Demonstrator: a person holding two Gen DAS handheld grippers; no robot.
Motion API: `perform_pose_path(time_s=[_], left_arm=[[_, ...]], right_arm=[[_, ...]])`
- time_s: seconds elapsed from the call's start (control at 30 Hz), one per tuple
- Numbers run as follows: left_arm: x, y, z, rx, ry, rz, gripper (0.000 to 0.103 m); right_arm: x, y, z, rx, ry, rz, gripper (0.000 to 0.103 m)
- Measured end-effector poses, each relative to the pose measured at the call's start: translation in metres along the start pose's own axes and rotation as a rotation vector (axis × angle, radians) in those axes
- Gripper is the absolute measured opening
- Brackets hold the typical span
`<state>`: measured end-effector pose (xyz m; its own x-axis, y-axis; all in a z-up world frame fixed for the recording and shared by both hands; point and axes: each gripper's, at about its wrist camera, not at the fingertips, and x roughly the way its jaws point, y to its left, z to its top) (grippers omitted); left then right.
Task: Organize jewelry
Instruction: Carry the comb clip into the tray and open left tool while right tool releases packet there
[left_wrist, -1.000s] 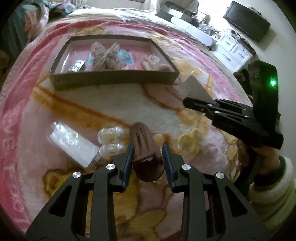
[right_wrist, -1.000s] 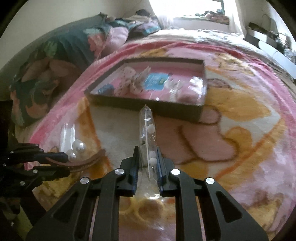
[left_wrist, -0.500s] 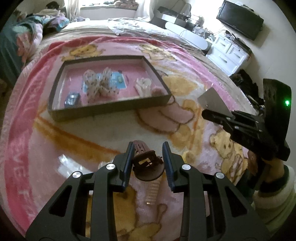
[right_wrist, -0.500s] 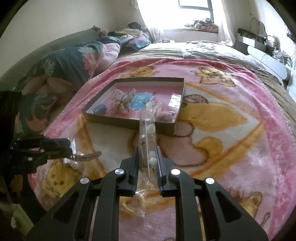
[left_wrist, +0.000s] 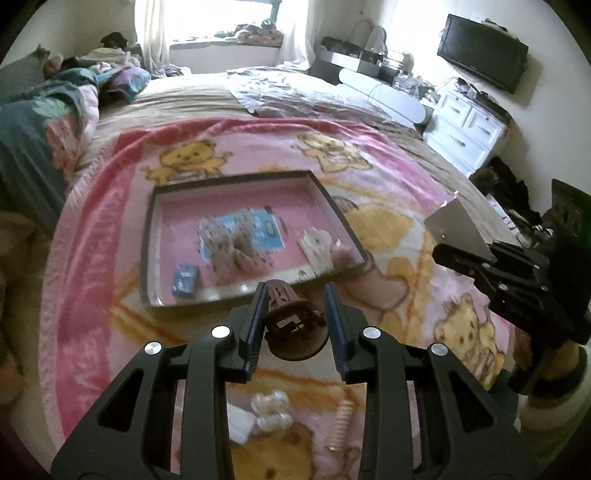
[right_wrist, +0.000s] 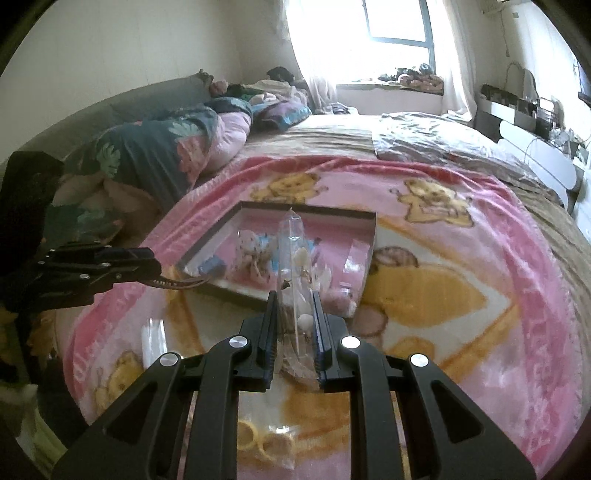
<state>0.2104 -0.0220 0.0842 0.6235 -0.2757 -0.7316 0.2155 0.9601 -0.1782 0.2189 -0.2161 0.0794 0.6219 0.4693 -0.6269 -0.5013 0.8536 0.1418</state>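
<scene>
Meanwhile, the left claw (left_wrist: 294, 322) was clamped on a brown hair clip (left_wrist: 295, 326), held above the pink blanket (left_wrist: 388, 166) just short of the dark tray (left_wrist: 147, 258). The right claw (right_wrist: 294, 334) was pinched tight on a clear bag (right_wrist: 291, 266) of pearly earrings, standing upright before the same tray (right_wrist: 371, 236).

The blanket (left_wrist: 388, 155) is fluffy pink cloth. The tray (left_wrist: 236, 181) has matt dark cardboard-like walls. The hair clip (left_wrist: 291, 325) looks like glossy brown plastic. The bag (right_wrist: 295, 266) is clear, shiny plastic film. Both tongs (left_wrist: 295, 325) (right_wrist: 293, 332) are matt black plastic with bright metal screws.
</scene>
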Motion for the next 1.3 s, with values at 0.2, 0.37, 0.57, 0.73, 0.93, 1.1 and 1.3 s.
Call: perform_pose_path(time_s=[0.2, 0.37, 0.57, 0.73, 0.93, 1.1, 1.3], left_arm=[[0.004, 0.009, 0.022, -0.009, -0.032, 0.015, 0.023], [0.015, 0.015, 0.037, -0.027, -0.037, 0.006, 0.023], [0.034, 0.016, 0.049, -0.033, -0.029, -0.015, 0.023], [0.051, 0.015, 0.056, -0.026, -0.017, -0.033, 0.023], [0.076, 0.014, 0.059, -0.029, 0.009, -0.061, 0.023], [0.1, 0.017, 0.054, -0.038, 0.056, -0.089, 0.023], [0.121, 0.024, 0.047, -0.042, 0.092, -0.09, 0.023]], right_arm=[[0.009, 0.001, 0.019, -0.015, -0.017, -0.008, 0.016], [0.021, -0.004, 0.029, -0.003, -0.019, -0.009, 0.016], [0.035, -0.012, 0.039, -0.001, -0.01, -0.027, 0.016], [0.046, -0.021, 0.045, 0.001, -0.005, -0.047, 0.016], [0.063, -0.035, 0.049, 0.015, 0.02, -0.061, 0.016], [0.081, -0.042, 0.043, 0.028, 0.056, -0.067, 0.016], [0.103, -0.044, 0.033, 0.037, 0.101, -0.067, 0.016]])
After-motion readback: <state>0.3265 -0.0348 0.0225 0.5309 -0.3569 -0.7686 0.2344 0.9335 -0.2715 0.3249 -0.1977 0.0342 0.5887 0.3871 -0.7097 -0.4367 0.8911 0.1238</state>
